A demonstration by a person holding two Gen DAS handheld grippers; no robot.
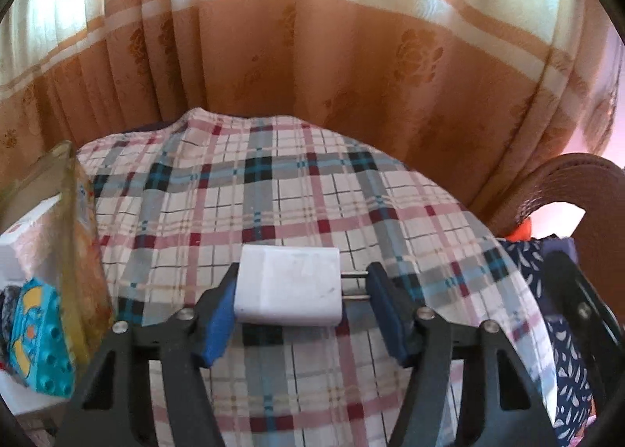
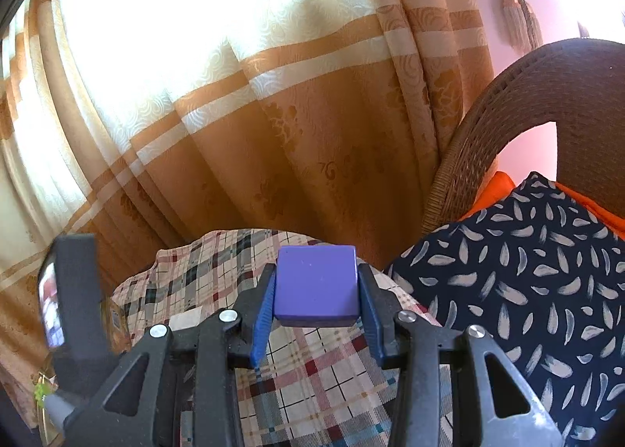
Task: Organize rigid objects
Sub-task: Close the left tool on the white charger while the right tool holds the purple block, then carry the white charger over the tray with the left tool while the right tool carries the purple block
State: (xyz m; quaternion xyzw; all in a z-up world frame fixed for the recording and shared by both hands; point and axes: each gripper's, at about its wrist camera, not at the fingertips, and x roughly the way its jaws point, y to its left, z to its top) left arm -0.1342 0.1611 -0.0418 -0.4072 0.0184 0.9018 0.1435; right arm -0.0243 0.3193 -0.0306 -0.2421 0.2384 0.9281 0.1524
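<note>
Pointing down at the checked cloth, the left gripper has a white charger between its blue pads: left pad touching it, right pad touching only the prong tips. It lies crosswise mid-frame, prongs pointing right. Over in the right view, the right gripper is clamped on a purple block, centre frame. Orange curtain fills the upper half, and a wicker chair sits at the right.
</note>
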